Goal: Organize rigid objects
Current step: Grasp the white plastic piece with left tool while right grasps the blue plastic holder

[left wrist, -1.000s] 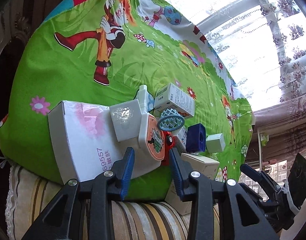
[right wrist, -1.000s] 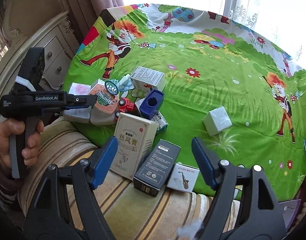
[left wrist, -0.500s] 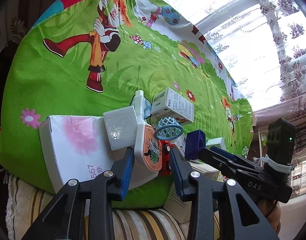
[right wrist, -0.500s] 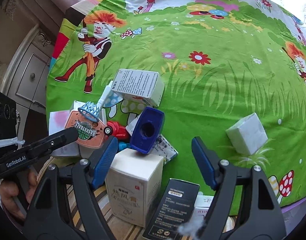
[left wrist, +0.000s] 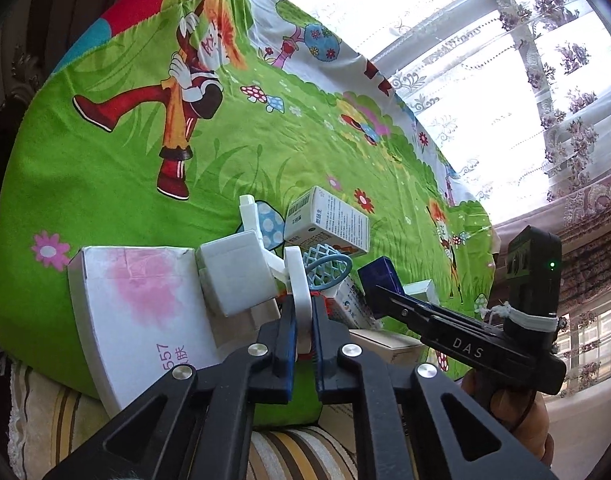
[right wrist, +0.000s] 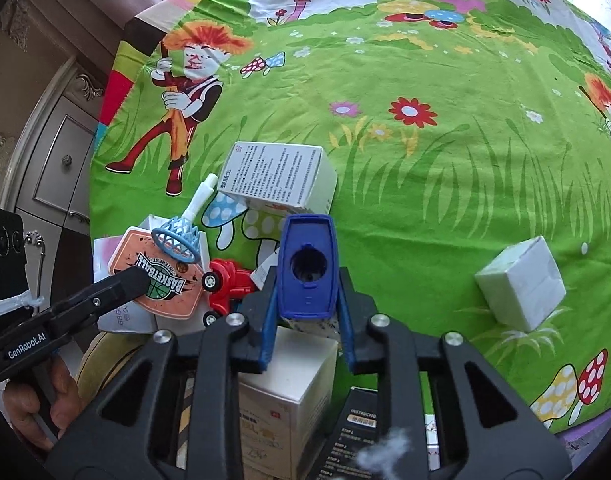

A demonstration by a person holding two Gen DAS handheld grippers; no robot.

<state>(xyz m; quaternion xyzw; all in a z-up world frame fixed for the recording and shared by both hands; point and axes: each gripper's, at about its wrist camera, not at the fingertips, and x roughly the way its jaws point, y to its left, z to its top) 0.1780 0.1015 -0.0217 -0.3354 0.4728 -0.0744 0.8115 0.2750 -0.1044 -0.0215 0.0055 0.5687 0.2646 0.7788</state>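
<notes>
A toy basketball hoop, with an orange backboard (right wrist: 161, 280) and a blue net (right wrist: 177, 240), lies in a pile at the near edge of the green cartoon cloth (right wrist: 425, 160). My left gripper (left wrist: 303, 320) has its jaws closing on the backboard's white edge (left wrist: 297, 280), and the pads press it from both sides. A blue plastic block with a round hole (right wrist: 307, 268) stands between the jaws of my right gripper (right wrist: 305, 312), which are closing and pressing on its sides. In the left wrist view the right gripper (left wrist: 385, 300) holds that blue block (left wrist: 379, 276).
The pile also holds a red toy car (right wrist: 229, 284), a printed carton (right wrist: 277, 178), a white tube (right wrist: 199, 196), a pink-printed white box (left wrist: 137, 304), a white cube (left wrist: 237, 276), a cream carton (right wrist: 285, 392) and a black box (right wrist: 353, 436). A pale cube (right wrist: 521, 282) sits apart at right.
Both grippers went from open to shut. The left closed on the backboard, which turned edge-on. The right moved down into the pile and closed on the blue block.
</notes>
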